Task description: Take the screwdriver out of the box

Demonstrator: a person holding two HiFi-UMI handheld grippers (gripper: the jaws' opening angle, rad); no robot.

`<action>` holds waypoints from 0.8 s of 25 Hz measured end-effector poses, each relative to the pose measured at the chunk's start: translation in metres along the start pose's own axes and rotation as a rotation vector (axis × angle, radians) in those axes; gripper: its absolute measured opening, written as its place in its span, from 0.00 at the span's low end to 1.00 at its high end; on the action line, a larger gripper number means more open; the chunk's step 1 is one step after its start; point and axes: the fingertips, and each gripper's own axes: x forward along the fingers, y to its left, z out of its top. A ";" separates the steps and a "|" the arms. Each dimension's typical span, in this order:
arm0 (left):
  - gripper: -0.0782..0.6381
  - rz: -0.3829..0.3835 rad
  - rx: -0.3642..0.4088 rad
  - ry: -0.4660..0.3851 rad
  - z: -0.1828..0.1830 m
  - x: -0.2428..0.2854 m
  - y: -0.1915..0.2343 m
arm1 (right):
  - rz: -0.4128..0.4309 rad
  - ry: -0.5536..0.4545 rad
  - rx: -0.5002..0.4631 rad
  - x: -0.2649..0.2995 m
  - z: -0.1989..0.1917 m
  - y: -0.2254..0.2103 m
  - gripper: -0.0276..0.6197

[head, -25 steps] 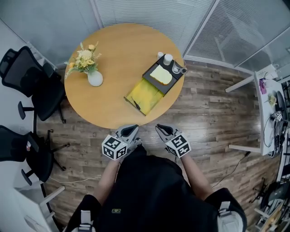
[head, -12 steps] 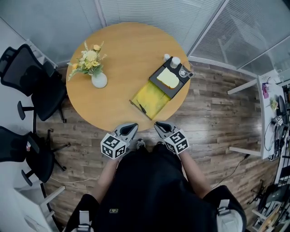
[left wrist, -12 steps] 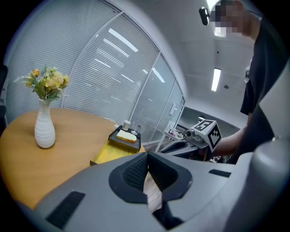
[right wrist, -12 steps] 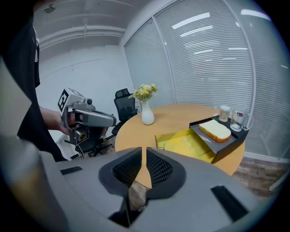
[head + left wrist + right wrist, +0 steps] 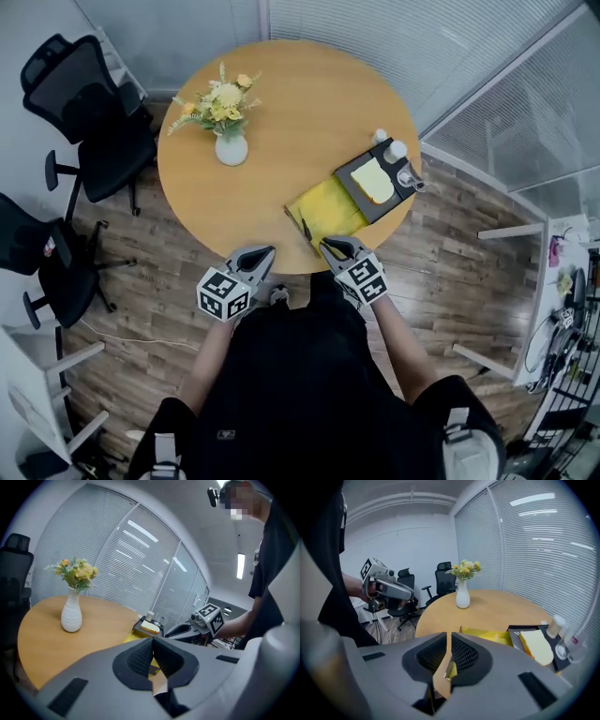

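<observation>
Looks steeply down on the table (image 5: 309, 103) from overhead; in both gripper views, skims low across it, sharing the vase (image 5: 71, 613).

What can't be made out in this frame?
Screwdriver: head view, a thin dark sliver in the yellow box, too small to tell handle from tip.
Right gripper view: the right gripper covers most of the box; screwdriver unseen.
Items by the black tray: head view, too small to identify.

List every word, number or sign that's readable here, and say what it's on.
No text here can be read.
Cubes on the left gripper and right gripper: black-and-white square marker patterns, no letters.
Chair tag: too small to read.
Small mark low on the person's shirt: too small to read.
</observation>
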 end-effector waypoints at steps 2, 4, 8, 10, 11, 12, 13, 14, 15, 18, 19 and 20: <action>0.12 0.042 -0.015 -0.022 0.006 0.001 0.005 | 0.049 0.030 -0.071 0.009 0.002 -0.007 0.08; 0.12 0.085 -0.033 -0.039 0.010 0.002 0.008 | 0.101 0.056 -0.143 0.016 0.004 -0.013 0.08; 0.12 0.176 -0.086 -0.073 0.010 0.006 0.011 | 0.206 0.119 -0.279 0.029 -0.003 -0.026 0.08; 0.12 0.220 -0.109 -0.081 0.007 0.008 0.012 | 0.258 0.168 -0.364 0.034 -0.009 -0.031 0.08; 0.12 0.240 -0.119 -0.084 0.007 0.010 0.012 | 0.289 0.187 -0.409 0.037 -0.012 -0.033 0.08; 0.12 0.259 -0.128 -0.089 0.006 0.012 0.012 | 0.320 0.202 -0.462 0.040 -0.015 -0.034 0.08; 0.12 0.280 -0.139 -0.097 0.006 0.013 0.011 | 0.351 0.215 -0.533 0.044 -0.019 -0.036 0.08; 0.12 0.303 -0.150 -0.106 0.005 0.014 0.010 | 0.380 0.229 -0.623 0.047 -0.024 -0.037 0.08; 0.12 0.329 -0.162 -0.116 0.005 0.015 0.010 | 0.407 0.241 -0.730 0.051 -0.031 -0.039 0.08; 0.12 0.411 -0.195 -0.145 0.002 0.013 0.011 | 0.500 0.263 -1.034 0.064 -0.052 -0.042 0.08; 0.12 0.439 -0.205 -0.155 0.000 0.011 0.011 | 0.536 0.266 -1.100 0.068 -0.058 -0.043 0.08; 0.12 0.468 -0.216 -0.165 -0.002 0.010 0.011 | 0.573 0.270 -1.148 0.073 -0.063 -0.045 0.08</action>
